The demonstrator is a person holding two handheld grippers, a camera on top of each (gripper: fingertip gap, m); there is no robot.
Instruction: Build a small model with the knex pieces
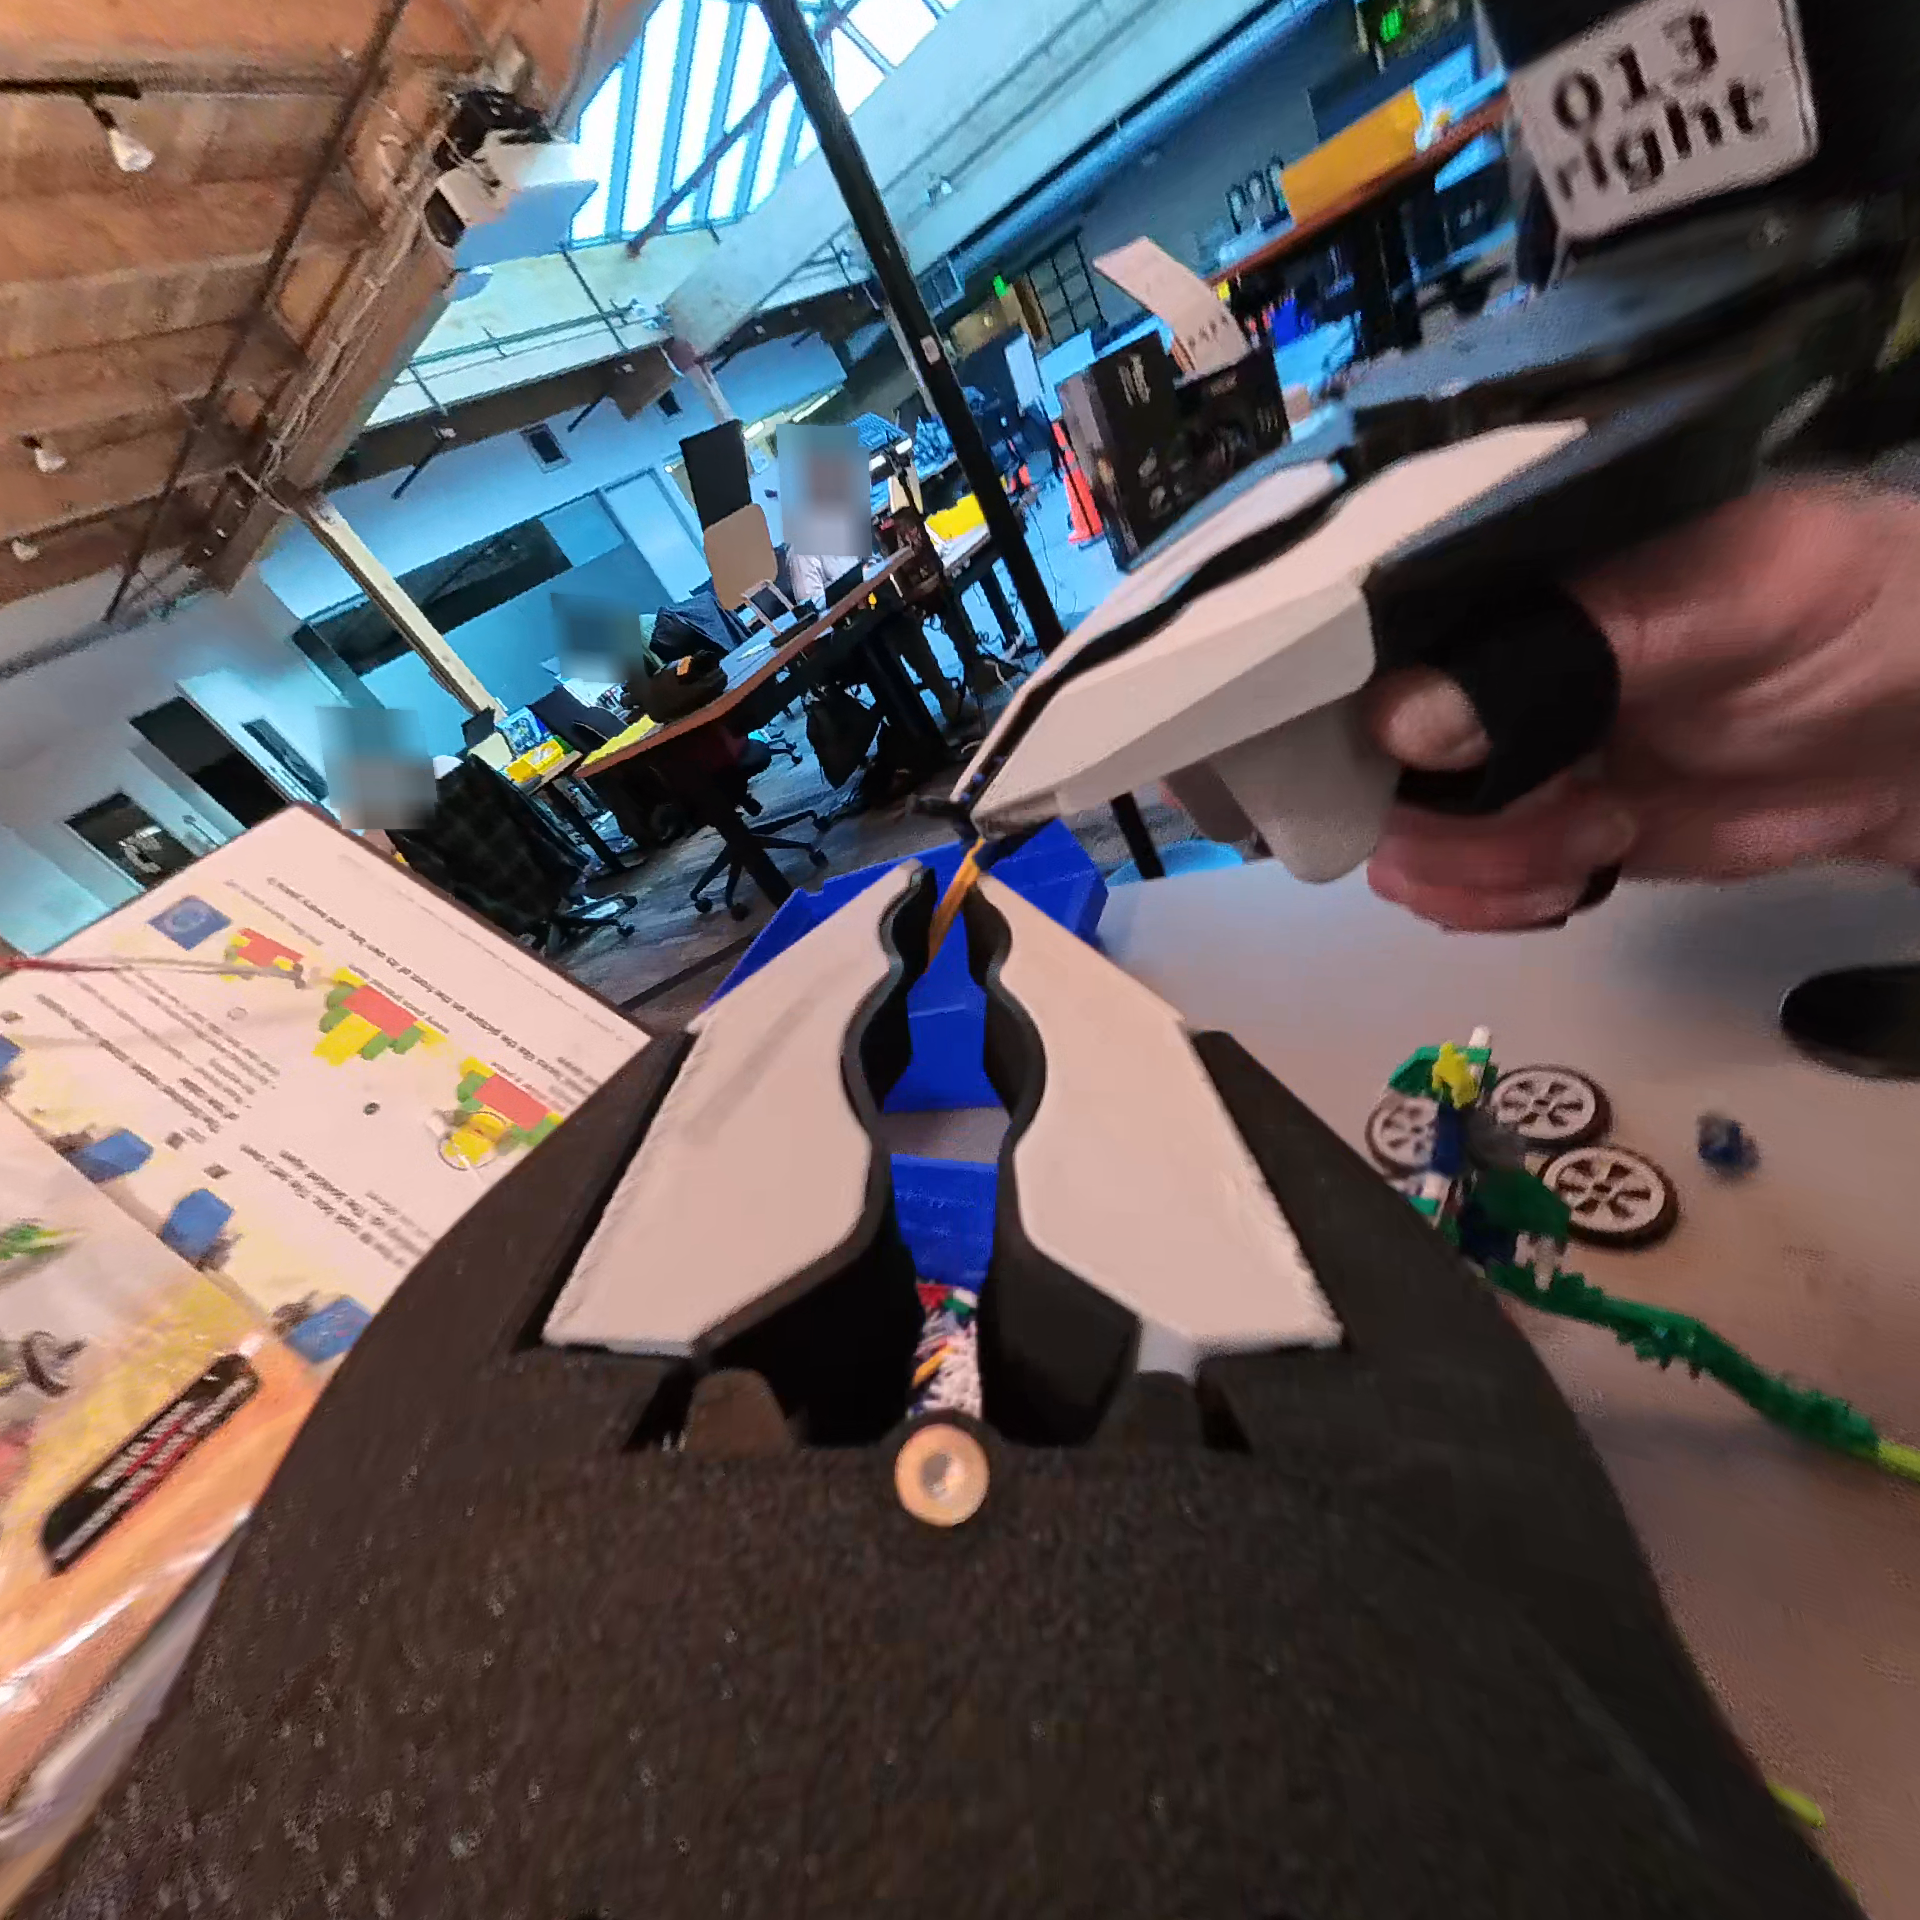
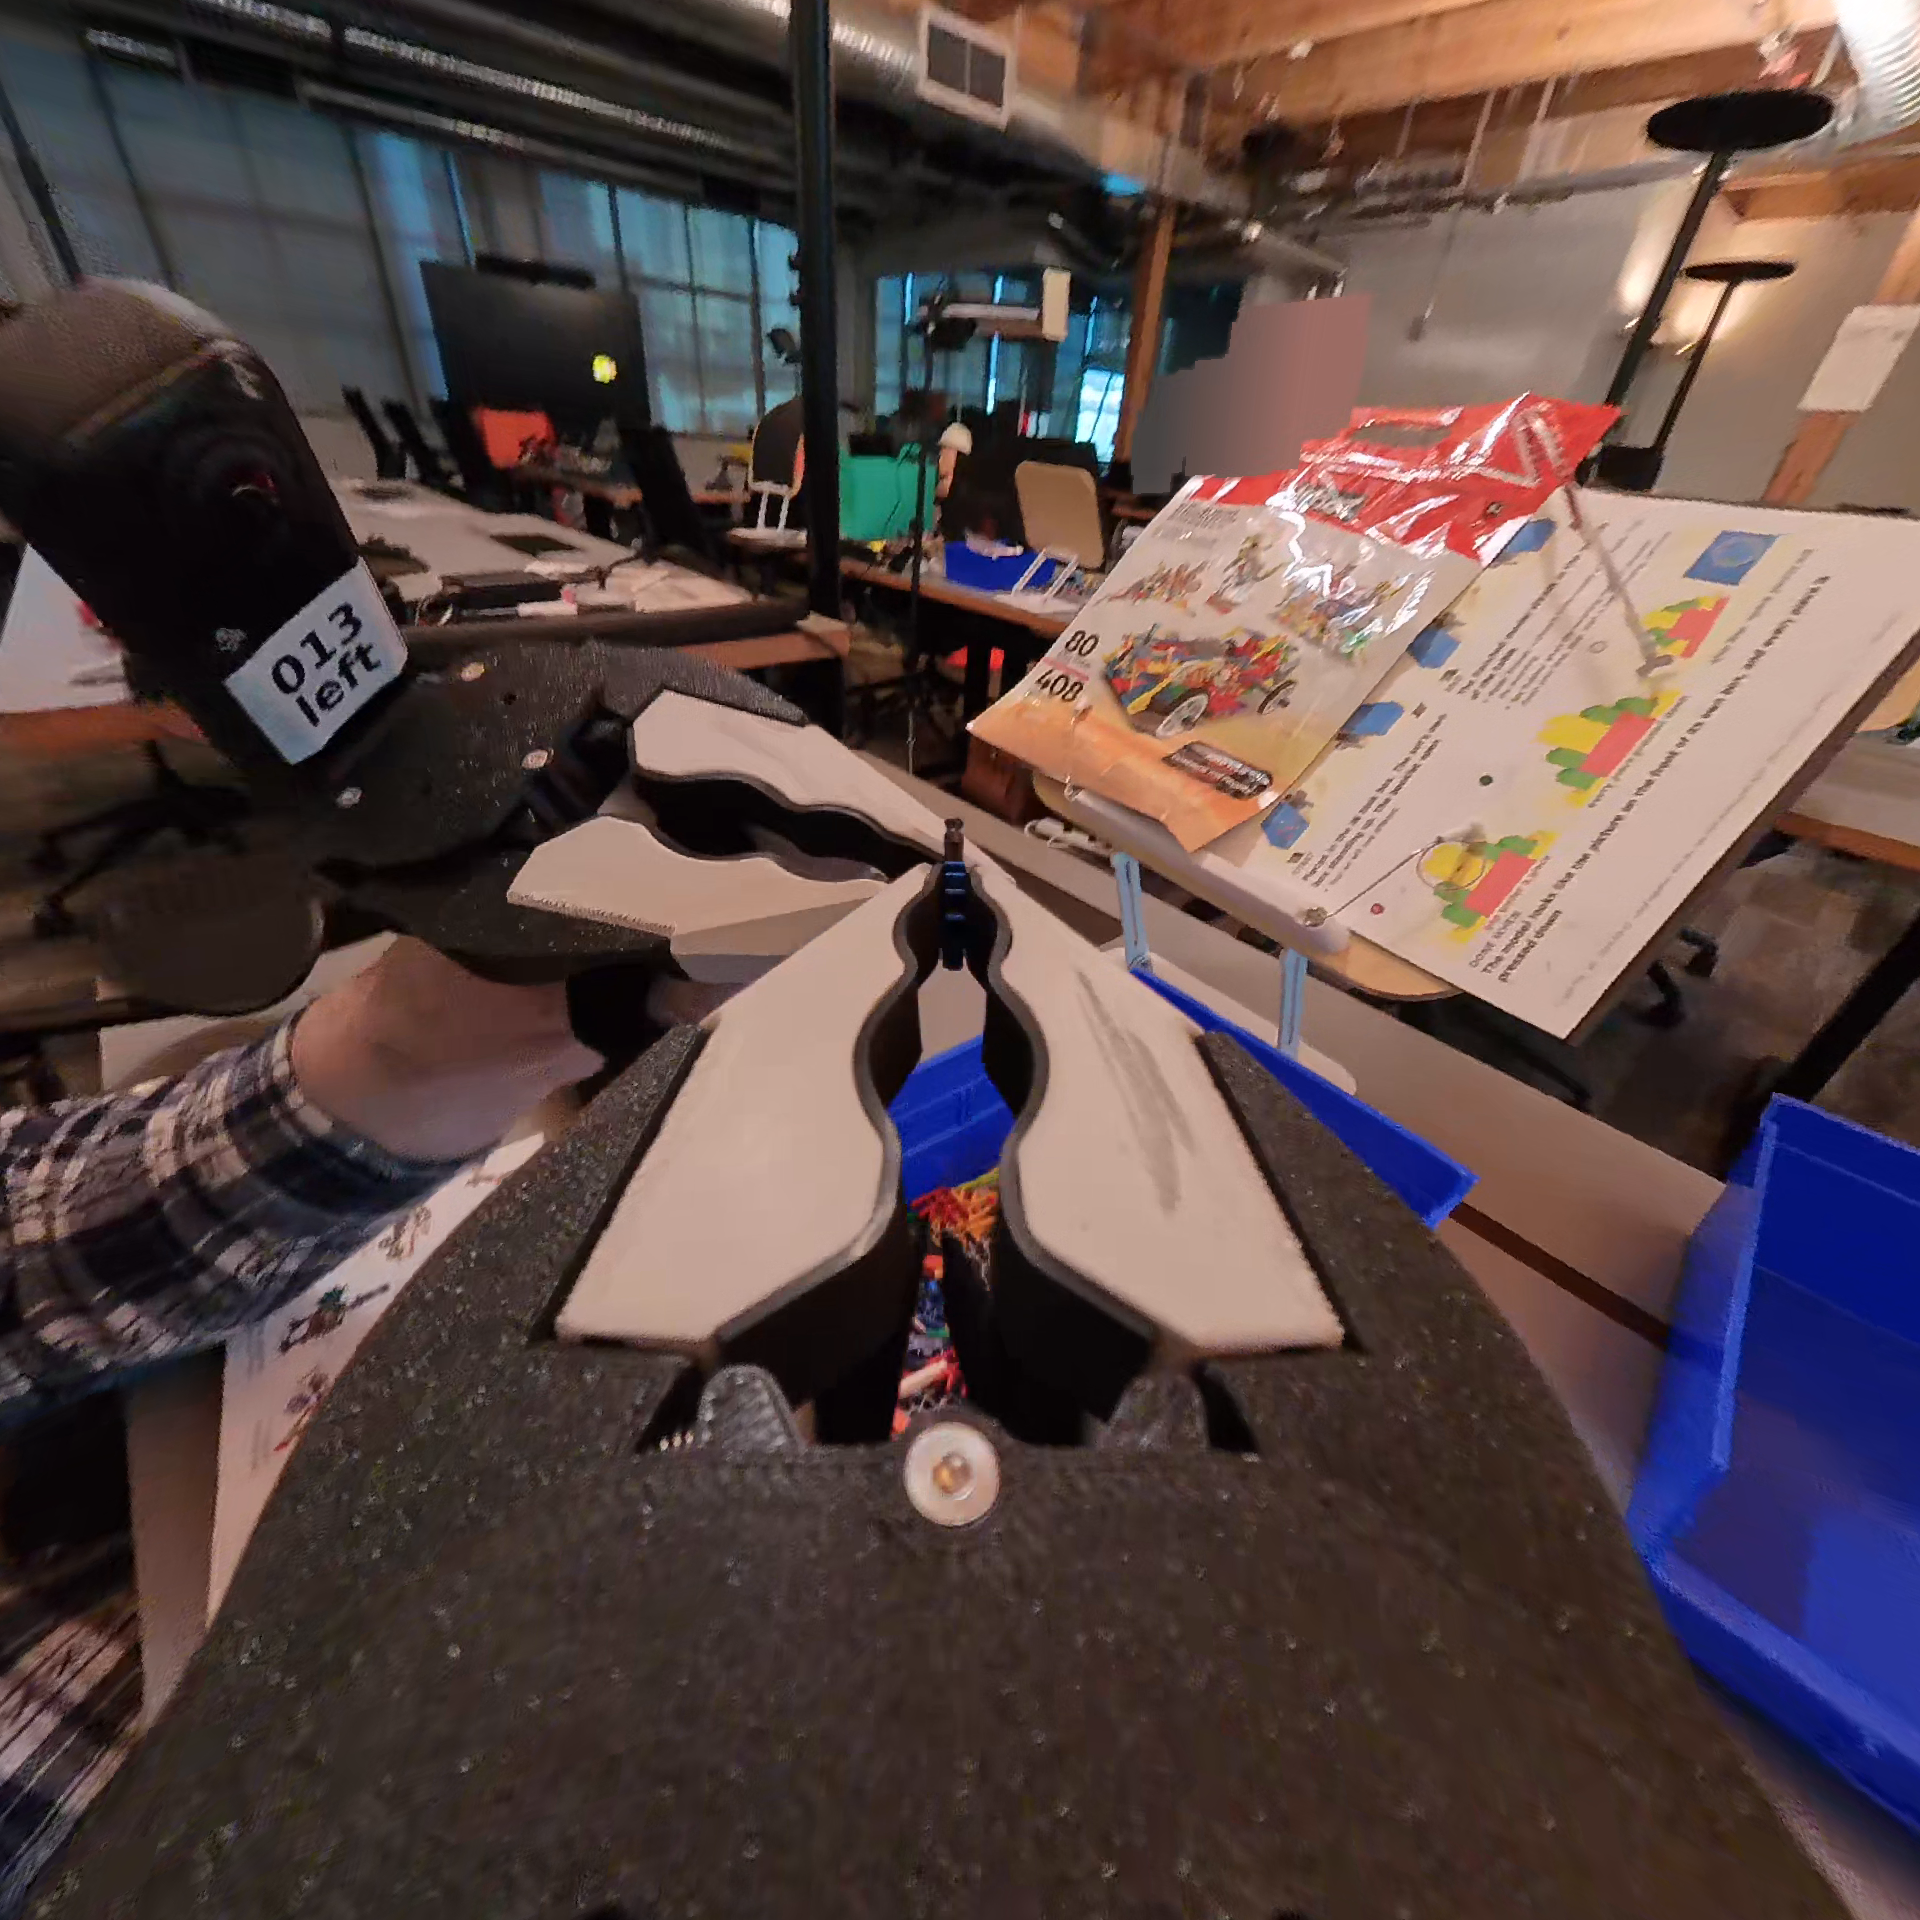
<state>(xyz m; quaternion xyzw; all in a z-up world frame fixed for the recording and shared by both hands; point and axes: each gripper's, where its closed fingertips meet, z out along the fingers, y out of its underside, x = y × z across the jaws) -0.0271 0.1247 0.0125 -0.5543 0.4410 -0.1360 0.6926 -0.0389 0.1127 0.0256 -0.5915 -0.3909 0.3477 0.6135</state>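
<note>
While both grippers meet above the blue parts bin (image 1: 940,1023), the left gripper (image 1: 948,914) has its jaws clenched on an orange rod (image 1: 951,896) and the right gripper (image 2: 953,914) pinches a small black connector (image 2: 953,899), so any misaligned push could likely pop either piece loose.

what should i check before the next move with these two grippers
1. Left gripper shut on orange rod: ok.
2. Right gripper shut on dark piece: ok.
3. Rod meets right gripper's tip in left view; joined or not: cannot tell.
4. Blue bin below both grippers: ok.
5. Wheeled model on table, apart from grippers: ok.
6. Instruction sheet propped on its stand, in sight: ok.
</note>
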